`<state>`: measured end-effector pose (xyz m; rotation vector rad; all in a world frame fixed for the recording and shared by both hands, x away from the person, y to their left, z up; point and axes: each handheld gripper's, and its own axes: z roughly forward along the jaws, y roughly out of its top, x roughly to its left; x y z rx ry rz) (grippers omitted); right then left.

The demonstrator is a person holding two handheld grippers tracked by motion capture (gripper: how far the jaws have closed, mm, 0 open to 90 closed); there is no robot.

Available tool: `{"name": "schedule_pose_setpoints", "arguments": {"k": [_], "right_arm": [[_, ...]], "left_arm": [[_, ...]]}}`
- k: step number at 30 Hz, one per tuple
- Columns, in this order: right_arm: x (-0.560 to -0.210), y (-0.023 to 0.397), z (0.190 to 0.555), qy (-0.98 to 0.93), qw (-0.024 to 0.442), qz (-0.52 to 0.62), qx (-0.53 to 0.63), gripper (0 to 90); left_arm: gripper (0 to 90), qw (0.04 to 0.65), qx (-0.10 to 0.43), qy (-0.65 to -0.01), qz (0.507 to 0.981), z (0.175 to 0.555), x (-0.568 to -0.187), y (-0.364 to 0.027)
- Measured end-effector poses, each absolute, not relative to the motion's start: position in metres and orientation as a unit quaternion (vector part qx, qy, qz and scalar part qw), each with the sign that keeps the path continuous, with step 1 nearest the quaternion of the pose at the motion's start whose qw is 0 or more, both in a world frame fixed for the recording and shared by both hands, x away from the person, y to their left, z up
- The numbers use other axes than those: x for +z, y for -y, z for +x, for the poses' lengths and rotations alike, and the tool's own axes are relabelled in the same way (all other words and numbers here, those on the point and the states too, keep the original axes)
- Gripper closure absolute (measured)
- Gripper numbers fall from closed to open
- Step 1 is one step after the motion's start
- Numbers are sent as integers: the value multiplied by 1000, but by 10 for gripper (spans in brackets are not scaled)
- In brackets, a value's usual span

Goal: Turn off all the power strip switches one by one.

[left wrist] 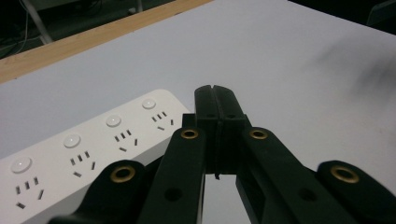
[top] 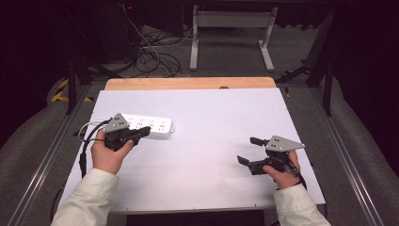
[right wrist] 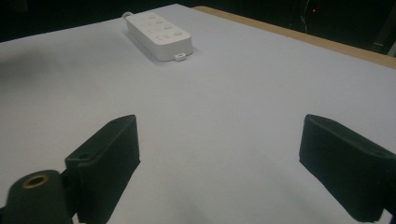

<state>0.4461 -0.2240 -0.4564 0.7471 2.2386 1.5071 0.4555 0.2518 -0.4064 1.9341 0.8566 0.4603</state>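
Judging progress w/o a stated task: nothing looks gripped or moved yet, all handling left.
Dark room, cables on floor behind; large white rectangular tabletop [top: 211, 141] w/ wooden far edge. White plastic four-socket power strip [top: 153, 127] lies flat at table's left-rear. Left gripper [top: 144, 133] sits just at strip's near edge, jaws pressed together, holding nothing. Right gripper [top: 249, 150] well apart over bare table, jaws spread wide, empty.
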Motion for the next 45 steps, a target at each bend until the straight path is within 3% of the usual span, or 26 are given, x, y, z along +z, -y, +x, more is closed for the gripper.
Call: {"name": "schedule_pose_setpoints", "arguments": {"k": [21,45], "right_arm": [[-457,224,447,-786,162,273,531,109],[-458,223,447,-792,168,263,525,107]], "left_arm": [[899,429,183,-376,801,520,-415,-237],[898,409,177,-416,793,558,-448,-223]]}}
